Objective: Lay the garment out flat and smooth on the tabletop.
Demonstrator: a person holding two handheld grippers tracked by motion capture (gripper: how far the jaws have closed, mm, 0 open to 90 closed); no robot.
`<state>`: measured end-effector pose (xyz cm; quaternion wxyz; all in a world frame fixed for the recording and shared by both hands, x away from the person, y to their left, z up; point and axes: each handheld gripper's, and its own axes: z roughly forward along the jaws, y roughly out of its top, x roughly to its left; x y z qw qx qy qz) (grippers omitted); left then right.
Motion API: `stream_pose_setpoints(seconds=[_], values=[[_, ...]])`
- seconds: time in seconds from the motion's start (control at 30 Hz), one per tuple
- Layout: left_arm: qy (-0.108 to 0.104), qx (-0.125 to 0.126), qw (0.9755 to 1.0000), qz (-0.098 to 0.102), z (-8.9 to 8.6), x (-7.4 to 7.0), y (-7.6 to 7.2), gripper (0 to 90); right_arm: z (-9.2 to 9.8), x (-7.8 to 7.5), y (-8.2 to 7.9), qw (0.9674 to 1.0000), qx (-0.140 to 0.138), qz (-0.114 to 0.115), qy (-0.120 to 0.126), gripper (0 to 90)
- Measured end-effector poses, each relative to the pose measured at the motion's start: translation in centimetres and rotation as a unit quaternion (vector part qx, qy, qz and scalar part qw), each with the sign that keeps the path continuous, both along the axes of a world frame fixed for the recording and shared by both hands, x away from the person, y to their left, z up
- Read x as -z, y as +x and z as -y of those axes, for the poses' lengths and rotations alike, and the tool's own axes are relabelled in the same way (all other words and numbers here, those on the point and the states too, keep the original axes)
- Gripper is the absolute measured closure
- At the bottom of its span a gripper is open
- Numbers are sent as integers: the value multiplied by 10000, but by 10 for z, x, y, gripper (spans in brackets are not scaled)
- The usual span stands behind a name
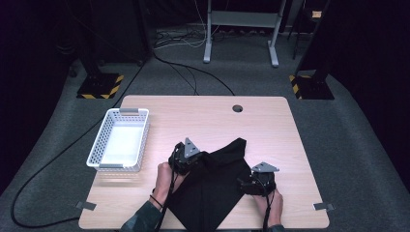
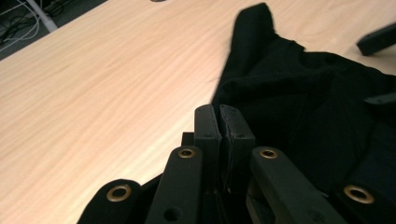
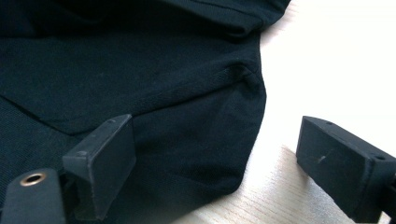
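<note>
A black cloth point(image 1: 212, 188) lies crumpled on the near half of the wooden table point(image 1: 203, 116) and hangs over its front edge. My left gripper point(image 1: 198, 156) is at the cloth's left side, a little above the table. Its jaws are pressed together point(image 2: 219, 112) on a fold of the cloth point(image 2: 299, 84), which rises toward them. My right gripper point(image 1: 241, 183) rests low at the cloth's right edge. It stands wide open point(image 3: 215, 130), with one jaw over the cloth point(image 3: 140, 70) and the other over bare wood.
A white perforated basket point(image 1: 96, 147) stands on the table's left side, beside my left hand. A cable hole point(image 1: 237, 108) sits near the far edge. Bare wood lies behind and to the right of the cloth.
</note>
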<state>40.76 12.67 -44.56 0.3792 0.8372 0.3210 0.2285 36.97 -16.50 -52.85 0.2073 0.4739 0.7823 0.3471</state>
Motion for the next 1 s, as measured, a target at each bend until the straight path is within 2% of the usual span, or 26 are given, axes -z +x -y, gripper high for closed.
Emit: stream_pose_setpoints(seconds=[0.17, 0.2, 0.23, 0.27, 0.3, 0.33, 0.37, 0.5, 0.67, 0.77, 0.87, 0.93, 1.0], values=[[22, -197, 9998, 25, -10, -5, 19, 863, 0, 0, 0, 10000, 2, 1, -1, 109], [22, -197, 9998, 25, -10, -5, 19, 863, 0, 0, 0, 10000, 1, 2, -2, 108], [48, -294, 9995, 43, -14, -5, 27, 863, 0, 0, 0, 10000, 1, 2, -1, 109], [48, -294, 9995, 43, -14, -5, 27, 863, 0, 0, 0, 10000, 1, 1, -1, 109], [47, -344, 9994, -25, -18, -6, 35, 863, 0, 0, 0, 10000, 1, 1, -1, 109], [47, -344, 9994, -25, -18, -6, 35, 864, 0, 0, 0, 10000, 1, 1, -1, 109], [45, -402, 9992, -31, -22, -7, 42, 864, 0, 0, 0, 10000, 2, 2, 1, 109], [118, -493, 9987, -31, -26, -6, 50, 864, 0, 0, 0, 10000, 2, 4, 1, 109], [93, -654, 9978, -55, -33, -5, 64, 864, 0, 0, 0, 10000, 4, 3, 1, 109], [119, -804, 9967, -77, -38, -1, 72, 864, 0, 0, 0, 10000, 8, 1, 2, 109], [4, -994, 9948, -230, -45, 3, 84, 864, 0, 0, 0, 10000, 8, 1, 2, 108], [-73, -1168, 9927, -307, -51, 8, 92, 864, 0, 0, 0, 10000, 8, 1, 2, 108], [4, -1270, 9913, -357, -54, 12, 98, 864, 0, 0, 0, 10000, 8, 1, 2, 108]])
